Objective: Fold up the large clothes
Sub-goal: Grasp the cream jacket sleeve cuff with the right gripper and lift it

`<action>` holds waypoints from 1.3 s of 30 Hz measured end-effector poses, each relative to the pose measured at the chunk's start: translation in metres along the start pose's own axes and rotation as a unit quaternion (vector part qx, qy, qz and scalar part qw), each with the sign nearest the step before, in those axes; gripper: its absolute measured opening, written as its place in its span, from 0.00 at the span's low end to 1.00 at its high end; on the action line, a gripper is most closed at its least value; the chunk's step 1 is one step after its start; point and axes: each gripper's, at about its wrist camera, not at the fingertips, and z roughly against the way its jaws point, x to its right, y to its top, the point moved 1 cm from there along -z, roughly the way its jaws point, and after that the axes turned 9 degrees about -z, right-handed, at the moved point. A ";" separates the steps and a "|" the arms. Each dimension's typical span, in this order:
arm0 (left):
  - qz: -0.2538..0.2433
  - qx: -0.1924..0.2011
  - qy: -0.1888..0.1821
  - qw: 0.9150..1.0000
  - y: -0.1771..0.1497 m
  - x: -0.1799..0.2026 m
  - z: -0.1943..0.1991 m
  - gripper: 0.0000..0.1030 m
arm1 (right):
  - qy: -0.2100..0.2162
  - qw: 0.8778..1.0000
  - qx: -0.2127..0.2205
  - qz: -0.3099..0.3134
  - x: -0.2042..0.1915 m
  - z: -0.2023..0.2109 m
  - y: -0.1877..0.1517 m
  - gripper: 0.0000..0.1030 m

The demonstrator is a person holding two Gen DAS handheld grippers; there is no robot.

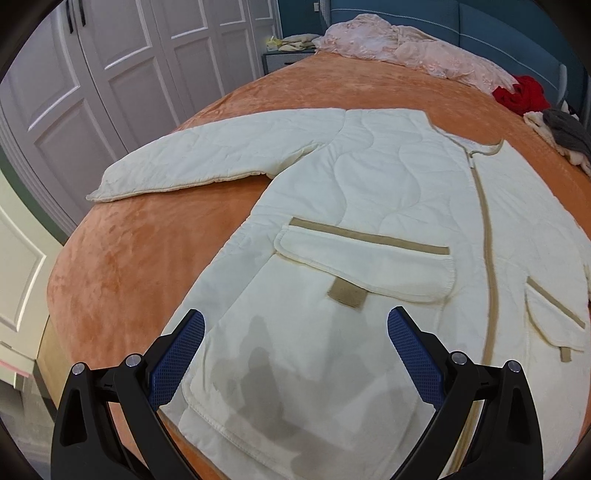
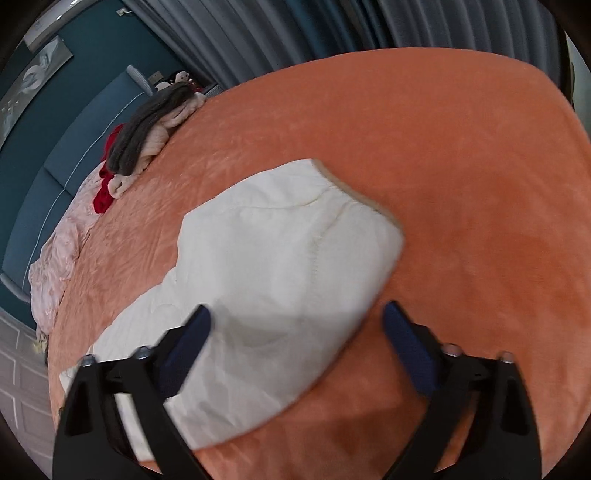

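Observation:
A cream quilted jacket with tan trim lies front-up and zipped on the orange bedspread. Its left sleeve stretches out toward the wardrobe. My left gripper is open and empty, hovering over the jacket's lower left pocket near the hem. In the right wrist view the jacket's other sleeve lies on the bedspread, its cuff pointing away. My right gripper is open and empty just above that sleeve. That view is motion-blurred.
A pink quilt is bunched at the head of the bed. Red, grey and cream clothes are piled beside it, also in the right wrist view. White wardrobe doors stand left; grey curtains hang beyond the bed.

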 end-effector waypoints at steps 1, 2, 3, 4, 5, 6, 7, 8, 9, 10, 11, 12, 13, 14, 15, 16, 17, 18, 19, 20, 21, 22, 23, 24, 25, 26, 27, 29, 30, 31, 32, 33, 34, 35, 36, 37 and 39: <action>-0.001 -0.003 0.004 1.000 0.000 -0.001 -0.005 0.95 | 0.000 1.000 -0.001 0.003 -0.003 -0.002 0.000 0.71; -0.002 -0.004 0.007 1.000 -0.001 -0.002 -0.007 0.95 | 0.006 1.000 -0.001 0.009 -0.009 -0.003 0.000 0.57; -0.002 -0.006 0.010 1.000 -0.001 -0.004 -0.010 0.95 | 0.018 1.000 -0.004 0.016 -0.016 -0.004 0.000 0.37; -0.002 -0.007 0.011 1.000 -0.001 -0.005 -0.013 0.95 | 0.022 1.000 -0.007 0.021 -0.024 -0.004 0.000 0.29; -0.003 -0.009 0.014 1.000 -0.002 -0.007 -0.015 0.95 | 0.028 0.999 -0.004 0.025 -0.031 -0.001 0.000 0.18; -0.002 -0.011 0.016 1.000 -0.003 -0.008 -0.017 0.95 | 0.039 0.999 0.002 0.031 -0.041 0.004 0.000 0.14; -0.002 -0.012 0.017 1.000 -0.003 -0.010 -0.019 0.95 | 0.058 0.997 0.010 0.040 -0.054 0.013 -0.001 0.14; -0.001 -0.013 0.018 1.000 -0.003 -0.012 -0.021 0.95 | 0.077 0.995 0.019 0.056 -0.071 0.023 -0.002 0.13; 0.000 -0.014 0.019 1.000 -0.004 -0.013 -0.021 0.95 | 0.096 0.992 0.028 0.079 -0.092 0.035 -0.005 0.13; 0.002 -0.015 0.020 1.000 -0.004 -0.015 -0.023 0.95 | 0.118 0.987 0.036 0.105 -0.115 0.048 -0.011 0.13; 0.005 -0.015 0.021 1.000 -0.005 -0.017 -0.023 0.95 | 0.136 0.982 0.038 0.124 -0.133 0.058 -0.015 0.13; 0.009 -0.016 0.022 1.000 -0.005 -0.021 -0.024 0.95 | 0.161 0.974 0.040 0.152 -0.159 0.072 -0.025 0.12; 0.011 -0.016 0.022 1.000 -0.005 -0.023 -0.025 0.95 | 0.185 0.965 0.042 0.181 -0.184 0.086 -0.037 0.12; 0.014 -0.015 0.022 1.000 -0.006 -0.026 -0.025 0.95 | 0.203 0.957 0.043 0.204 -0.205 0.097 -0.047 0.12; 0.015 -0.015 0.022 1.000 -0.006 -0.028 -0.025 0.95 | 0.225 0.946 0.044 0.231 -0.228 0.109 -0.062 0.12; 0.018 -0.015 0.022 0.999 -0.007 -0.031 -0.025 0.95 | 0.246 0.933 0.044 0.259 -0.252 0.123 -0.080 0.12; 0.021 -0.015 0.022 0.999 -0.007 -0.034 -0.025 0.95 | 0.261 0.923 0.042 0.279 -0.269 0.131 -0.094 0.12; 0.024 -0.014 0.022 0.999 -0.007 -0.037 -0.025 0.95 | 0.278 0.912 0.037 0.298 -0.287 0.139 -0.110 0.12; 0.027 -0.013 0.022 0.999 -0.008 -0.040 -0.025 0.95 | 0.298 0.898 0.028 0.323 -0.307 0.150 -0.132 0.12; 0.030 -0.013 0.021 0.999 -0.008 -0.043 -0.025 0.95 | 0.313 0.887 0.019 0.341 -0.322 0.156 -0.151 0.12; 0.032 -0.013 0.021 0.999 -0.008 -0.046 -0.025 0.95 | 0.324 0.877 0.011 0.354 -0.332 0.162 -0.167 0.12; 0.034 -0.012 0.020 0.999 -0.008 -0.050 -0.025 0.95 | 0.333 0.869 0.003 0.365 -0.341 0.167 -0.181 0.12; 0.036 -0.012 0.019 0.999 -0.008 -0.053 -0.025 0.95 | 0.344 0.859 -0.009 0.379 -0.352 0.170 -0.201 0.12; 0.039 -0.011 0.019 0.999 -0.008 -0.057 -0.026 0.95 | 0.351 0.849 -0.020 0.394 -0.362 0.171 -0.220 0.12; 0.042 -0.011 0.018 0.999 -0.008 -0.061 -0.026 0.95 | 0.354 0.843 -0.026 0.405 -0.366 0.173 -0.235 0.12; 0.044 -0.011 0.017 0.999 -0.008 -0.064 -0.027 0.95 | 0.357 0.834 -0.035 0.419 -0.374 0.173 -0.255 0.12; 0.048 -0.010 0.016 0.999 -0.008 -0.069 -0.028 0.95 | 0.360 0.827 -0.046 0.429 -0.378 0.171 -0.270 0.12; 0.054 -0.010 0.015 0.998 -0.008 -0.074 -0.029 0.95 | 0.363 0.814 -0.069 0.449 -0.383 0.168 -0.303 0.12; 0.058 -0.010 0.013 0.998 -0.008 -0.078 -0.030 0.95 | 0.362 0.807 -0.079 0.460 -0.385 0.167 -0.320 0.12; 0.061 -0.009 0.012 0.998 -0.009 -0.081 -0.030 0.95 | 0.359 0.799 -0.085 0.474 -0.388 0.166 -0.339 0.12; 0.064 -0.008 0.011 0.998 -0.009 -0.084 -0.031 0.95 | 0.355 0.795 -0.088 0.484 -0.389 0.164 -0.350 0.12; 0.066 -0.008 0.010 0.998 -0.009 -0.087 -0.032 0.95 | 0.350 0.790 -0.094 0.495 -0.389 0.162 -0.366 0.13; 0.067 -0.008 0.009 0.998 -0.009 -0.088 -0.033 0.95 | 0.347 0.787 -0.100 0.501 -0.386 0.165 -0.377 0.13; 0.069 -0.009 0.008 0.998 -0.009 -0.090 -0.034 0.95 | 0.341 0.782 -0.107 0.511 -0.382 0.160 -0.389 0.13; 0.071 -0.008 0.007 0.997 -0.010 -0.091 -0.034 0.95 | 0.333 0.778 -0.111 0.521 -0.379 0.156 -0.401 0.13; 0.074 -0.008 0.006 0.997 -0.010 -0.093 -0.035 0.95 | 0.325 0.774 -0.113 0.531 -0.372 0.153 -0.413 0.14; 0.076 -0.008 0.002 0.997 -0.011 -0.095 -0.037 0.95 | 0.312 0.765 -0.120 0.550 -0.366 0.144 -0.431 0.16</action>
